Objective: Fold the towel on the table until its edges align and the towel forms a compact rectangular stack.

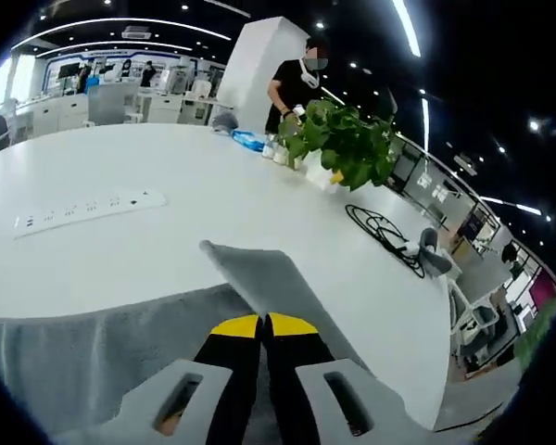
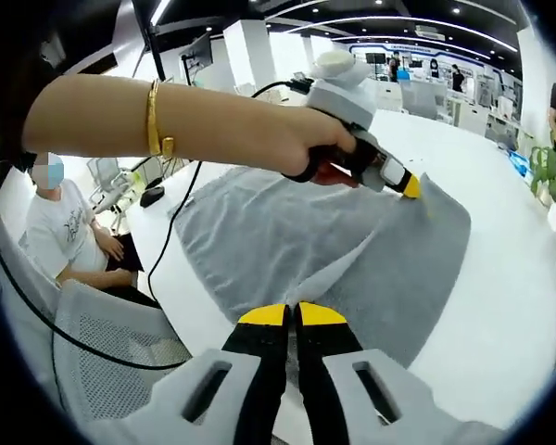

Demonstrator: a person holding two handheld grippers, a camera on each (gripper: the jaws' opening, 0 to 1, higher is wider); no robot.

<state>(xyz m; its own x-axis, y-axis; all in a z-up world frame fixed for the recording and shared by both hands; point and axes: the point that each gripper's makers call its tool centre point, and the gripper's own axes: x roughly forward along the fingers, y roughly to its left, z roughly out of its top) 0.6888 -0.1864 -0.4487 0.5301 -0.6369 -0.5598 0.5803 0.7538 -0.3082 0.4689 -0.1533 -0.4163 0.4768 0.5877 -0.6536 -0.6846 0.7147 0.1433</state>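
The grey towel (image 1: 93, 343) lies on the white table (image 1: 213, 185), and one corner of it rises in front of my left gripper (image 1: 264, 324), whose yellow-tipped jaws are shut on the cloth. In the right gripper view the towel (image 2: 250, 222) is spread across the table corner. My right gripper (image 2: 292, 315) is shut on its near edge, pulling up a ridge of cloth. The left gripper (image 2: 410, 185), held by a hand with a gold bracelet, pinches the far corner there.
A white power strip (image 1: 88, 209) lies to the left. A potted plant (image 1: 347, 139) and coiled black cables (image 1: 385, 232) sit further along the table. A person in black (image 1: 296, 79) stands behind. A seated person (image 2: 65, 232) and a mesh chair (image 2: 102, 334) are beside the table edge.
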